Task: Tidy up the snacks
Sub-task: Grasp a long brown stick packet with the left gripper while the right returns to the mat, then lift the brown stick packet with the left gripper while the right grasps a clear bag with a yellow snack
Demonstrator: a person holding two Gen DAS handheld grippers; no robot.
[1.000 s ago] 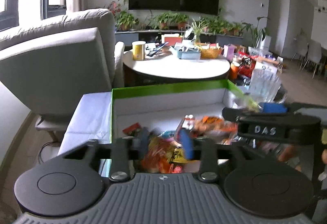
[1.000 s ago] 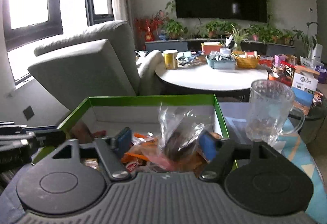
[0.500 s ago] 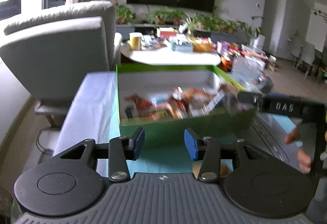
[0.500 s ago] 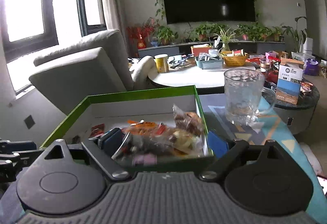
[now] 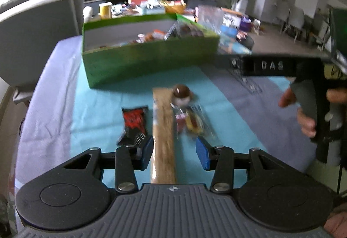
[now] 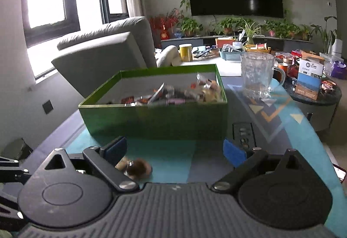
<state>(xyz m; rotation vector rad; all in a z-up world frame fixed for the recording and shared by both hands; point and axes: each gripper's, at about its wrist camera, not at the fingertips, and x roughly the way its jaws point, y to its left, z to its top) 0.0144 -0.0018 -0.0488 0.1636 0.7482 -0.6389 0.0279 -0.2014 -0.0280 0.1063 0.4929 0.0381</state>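
Observation:
A green box (image 5: 149, 58) with several snack packets inside stands on the blue tablecloth; it also shows in the right wrist view (image 6: 156, 116). In front of it lie a long tan packet (image 5: 163, 129), a red-black packet (image 5: 134, 120), a brown round snack (image 5: 182, 91) and clear-wrapped snacks (image 5: 193, 120). My left gripper (image 5: 174, 153) is open and empty, low over the tan packet's near end. My right gripper (image 6: 175, 150) is open and empty, short of the box, with the brown snack (image 6: 138, 167) near its left finger. The right gripper's body (image 5: 282, 66) shows at right in the left wrist view.
A clear glass mug (image 6: 258, 75) stands right of the box. A remote (image 6: 243, 131) lies on the cloth by the box's right corner. A grey armchair (image 6: 104, 51) is to the left. A round white table (image 6: 219, 62) with clutter stands behind.
Both grippers pulled back from over the box toward the table's near side. The snack bag that sat between the right fingers now lies in the box. Loose snacks in front have come into view.

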